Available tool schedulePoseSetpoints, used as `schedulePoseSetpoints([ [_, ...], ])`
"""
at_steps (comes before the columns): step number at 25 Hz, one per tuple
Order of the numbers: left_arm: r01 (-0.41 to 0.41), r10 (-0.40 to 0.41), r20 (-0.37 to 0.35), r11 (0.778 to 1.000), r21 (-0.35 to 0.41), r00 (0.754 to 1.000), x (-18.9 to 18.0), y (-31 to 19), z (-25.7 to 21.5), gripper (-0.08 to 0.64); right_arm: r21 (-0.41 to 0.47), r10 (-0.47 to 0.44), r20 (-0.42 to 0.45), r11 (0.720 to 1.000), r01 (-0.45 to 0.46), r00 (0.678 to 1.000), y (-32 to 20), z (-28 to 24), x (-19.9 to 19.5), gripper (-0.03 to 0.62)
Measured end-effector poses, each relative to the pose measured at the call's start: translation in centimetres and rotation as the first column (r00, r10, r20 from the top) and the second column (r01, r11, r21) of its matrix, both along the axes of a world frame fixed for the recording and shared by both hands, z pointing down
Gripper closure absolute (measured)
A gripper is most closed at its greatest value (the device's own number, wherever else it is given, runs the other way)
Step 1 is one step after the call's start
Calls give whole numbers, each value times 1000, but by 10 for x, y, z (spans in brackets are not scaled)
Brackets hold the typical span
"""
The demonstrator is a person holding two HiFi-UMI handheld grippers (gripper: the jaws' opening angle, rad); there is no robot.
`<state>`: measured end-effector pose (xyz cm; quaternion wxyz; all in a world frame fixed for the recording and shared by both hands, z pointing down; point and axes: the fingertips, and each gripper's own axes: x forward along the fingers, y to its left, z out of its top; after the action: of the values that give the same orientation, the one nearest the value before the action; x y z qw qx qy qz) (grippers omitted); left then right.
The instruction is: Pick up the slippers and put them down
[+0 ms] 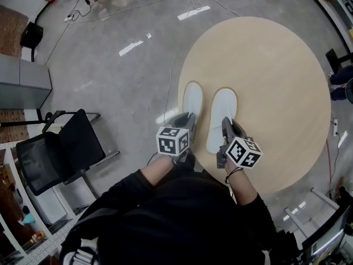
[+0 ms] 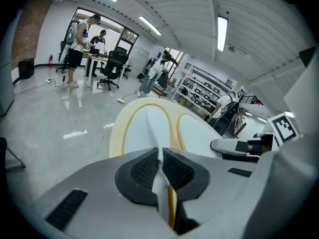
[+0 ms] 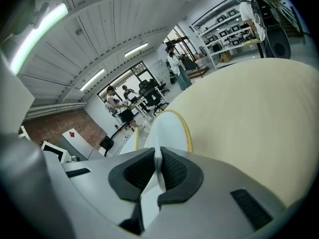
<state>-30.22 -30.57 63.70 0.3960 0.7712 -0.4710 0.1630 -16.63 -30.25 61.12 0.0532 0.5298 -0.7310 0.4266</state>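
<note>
The big round surface [image 1: 276, 65] has two white slippers side by side by its left edge. The left tongs [image 1: 189, 118] pinch the near end of the left slipper [image 1: 192, 99]. The right tongs [image 1: 226, 125] pinch the right slipper [image 1: 222, 115] the same way.

Left slipper [image 1: 192, 100] beside right slipper [image 1: 222, 115], at table's [image 1: 276, 76] near edge, chair [image 1: 66, 148] far left
</note>
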Motion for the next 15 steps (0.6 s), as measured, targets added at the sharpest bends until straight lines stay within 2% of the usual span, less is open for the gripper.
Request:
schedulePoseSetpoints([
  [5, -6, 7, 25, 998, -57, 1000, -1, -31, 29, 529, -42, 1, -12, 999, -2, 1000, -24, 28, -18, 561],
  [15, -4, 9, 53, 994, -111, 999, -9, -73, 58, 529, -115, -23, -34, 993, 19, 999, -60, 71, -39, 561],
])
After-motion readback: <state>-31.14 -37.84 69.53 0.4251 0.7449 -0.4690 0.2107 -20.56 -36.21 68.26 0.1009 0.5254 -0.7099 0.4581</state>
